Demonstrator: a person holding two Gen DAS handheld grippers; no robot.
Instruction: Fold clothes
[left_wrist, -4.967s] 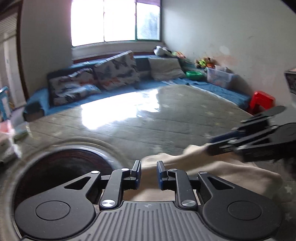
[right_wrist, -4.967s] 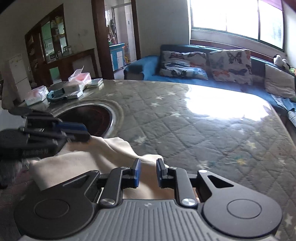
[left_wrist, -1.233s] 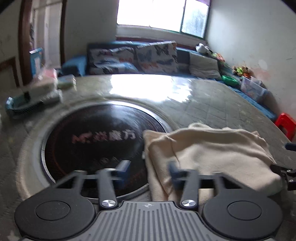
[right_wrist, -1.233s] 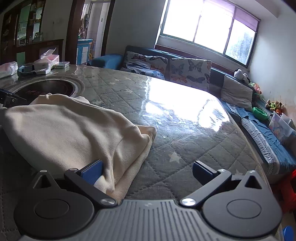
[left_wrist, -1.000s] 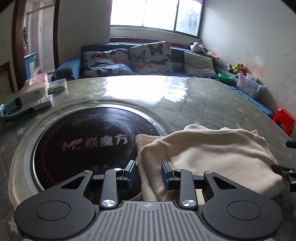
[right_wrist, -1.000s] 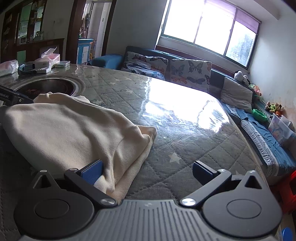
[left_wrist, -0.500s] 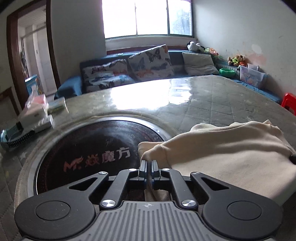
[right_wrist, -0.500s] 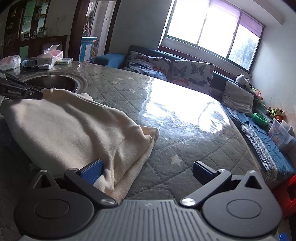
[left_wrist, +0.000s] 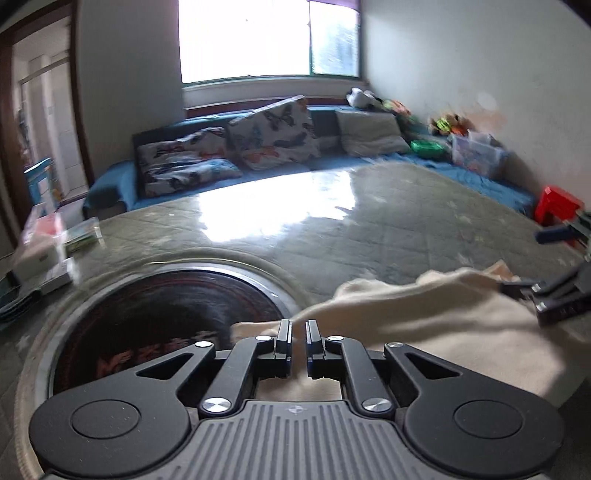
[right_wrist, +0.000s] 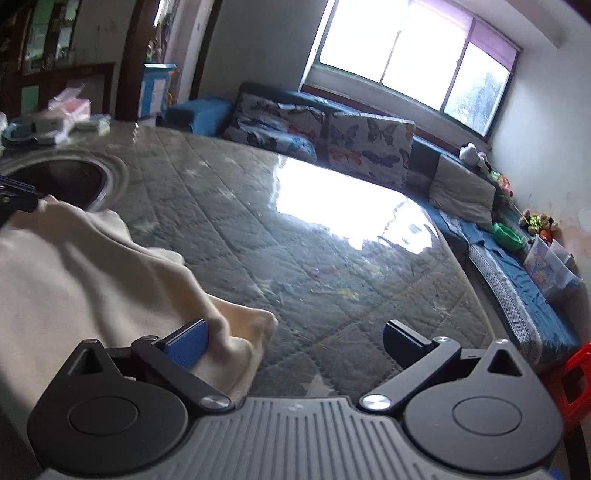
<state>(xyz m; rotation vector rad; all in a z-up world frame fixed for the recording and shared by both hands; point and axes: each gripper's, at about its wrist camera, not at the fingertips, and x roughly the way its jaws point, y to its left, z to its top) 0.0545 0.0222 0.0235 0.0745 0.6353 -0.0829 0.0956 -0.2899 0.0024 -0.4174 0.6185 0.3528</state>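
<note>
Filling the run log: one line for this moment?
left gripper: shut on cream garment | right gripper: open beside it | table: fold unfinished

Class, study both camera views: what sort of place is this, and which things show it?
Most likely a home living or dining room: a blue sofa with butterfly cushions under a window, and a quilted table holding a cream garment.
</note>
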